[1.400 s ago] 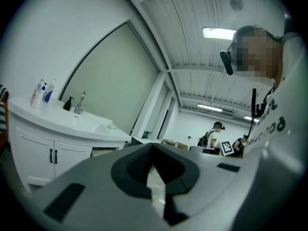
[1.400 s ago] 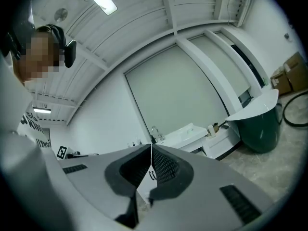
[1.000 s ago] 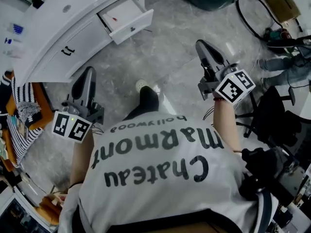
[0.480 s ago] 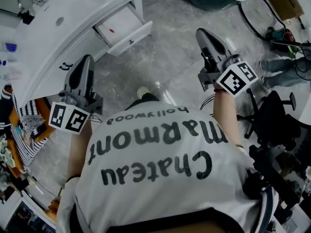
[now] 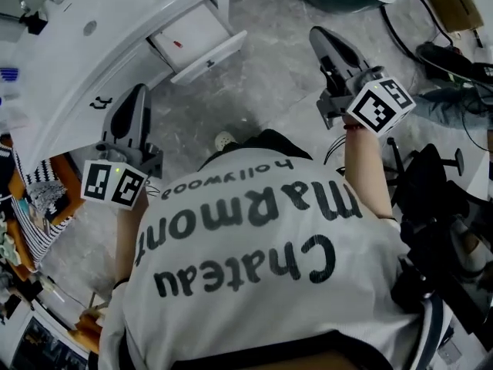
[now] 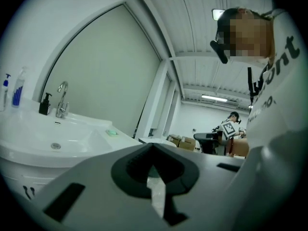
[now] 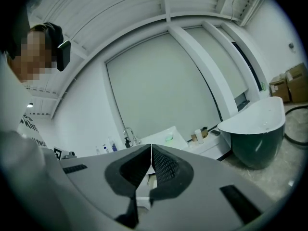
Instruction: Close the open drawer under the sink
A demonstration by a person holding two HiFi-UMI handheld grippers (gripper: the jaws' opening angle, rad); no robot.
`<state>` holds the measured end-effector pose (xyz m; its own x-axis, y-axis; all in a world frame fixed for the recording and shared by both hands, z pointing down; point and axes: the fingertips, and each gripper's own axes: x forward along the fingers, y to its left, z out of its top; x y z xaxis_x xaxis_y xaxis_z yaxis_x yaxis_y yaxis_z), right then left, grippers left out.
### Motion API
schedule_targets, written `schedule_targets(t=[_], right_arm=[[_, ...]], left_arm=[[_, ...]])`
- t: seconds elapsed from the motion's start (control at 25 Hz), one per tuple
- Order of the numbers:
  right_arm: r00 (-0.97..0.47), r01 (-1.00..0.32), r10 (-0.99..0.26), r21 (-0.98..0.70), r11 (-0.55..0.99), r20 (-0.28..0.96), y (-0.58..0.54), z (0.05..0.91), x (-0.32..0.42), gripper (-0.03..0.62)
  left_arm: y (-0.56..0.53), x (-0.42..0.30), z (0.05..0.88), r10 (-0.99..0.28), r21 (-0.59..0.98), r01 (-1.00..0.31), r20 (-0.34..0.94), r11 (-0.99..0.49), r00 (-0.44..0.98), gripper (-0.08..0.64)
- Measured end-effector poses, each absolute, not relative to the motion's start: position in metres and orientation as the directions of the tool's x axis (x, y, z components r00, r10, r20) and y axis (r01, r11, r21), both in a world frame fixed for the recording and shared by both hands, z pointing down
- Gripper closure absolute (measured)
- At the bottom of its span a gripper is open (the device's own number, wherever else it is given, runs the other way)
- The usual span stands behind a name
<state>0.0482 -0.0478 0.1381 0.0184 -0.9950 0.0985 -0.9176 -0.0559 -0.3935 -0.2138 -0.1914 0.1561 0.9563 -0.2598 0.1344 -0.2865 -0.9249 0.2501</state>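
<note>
Your left gripper (image 5: 137,97) and right gripper (image 5: 322,40) are both clenched on nothing, jaws pressed together. The drawer (image 5: 197,31) stands pulled out of the white vanity (image 5: 71,75) ahead, between the two grippers and touching neither.

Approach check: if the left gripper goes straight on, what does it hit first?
Probably the closed front of the vanity cabinet, beside the open drawer, not the drawer; depth unclear. The left gripper is shut, empty.
</note>
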Motion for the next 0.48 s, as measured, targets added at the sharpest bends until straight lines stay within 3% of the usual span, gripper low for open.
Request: schedule_targets(t=[0.48], right_arm=[[-0.166,-0.904,-0.980,-0.414,0.107,0.110,-0.120,0.147,0.054,0.580]], left_arm=[[-0.202,-0.246,0.176,-0.440,0.309,-0.477,0.182,-0.823,0.879,0.552]])
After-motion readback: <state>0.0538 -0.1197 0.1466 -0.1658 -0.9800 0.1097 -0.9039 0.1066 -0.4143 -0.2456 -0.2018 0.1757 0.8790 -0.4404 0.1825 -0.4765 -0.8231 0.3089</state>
